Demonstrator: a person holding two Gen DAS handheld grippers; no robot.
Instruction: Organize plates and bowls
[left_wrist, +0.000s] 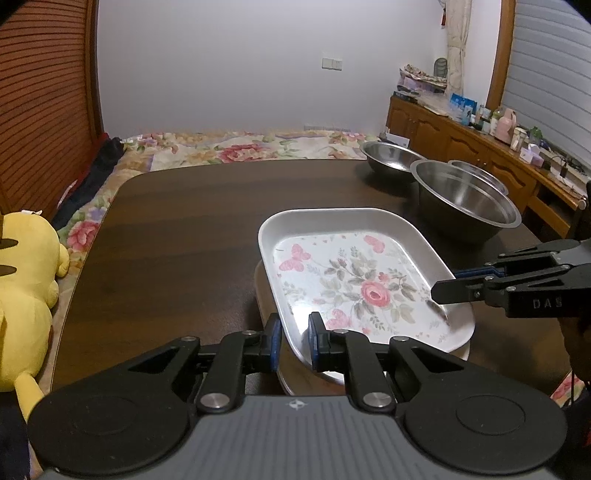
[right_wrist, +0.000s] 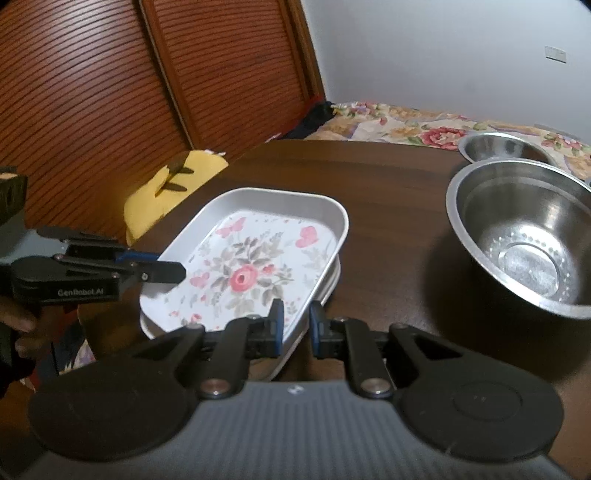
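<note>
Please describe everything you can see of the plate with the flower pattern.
The floral plate is a rounded rectangle with raised, plain pale walls, perhaps metal or enamel. Its flat base shows a pink rose, grey-green leaves and pink butterflies. It is empty and sits slightly tilted on top of a similar plate, only the edges of which show, on the dark wooden table. The left gripper straddles its near rim, and the right gripper straddles the opposite rim. Whether their pads press the rim is unclear.

A dark wooden table (left_wrist: 192, 229) carries a stack of floral trays (left_wrist: 354, 280) near its front edge. Beyond the stack stand steel bowls: a large bowl (left_wrist: 469, 199), a second bowl (left_wrist: 391, 158) farther off.
</note>
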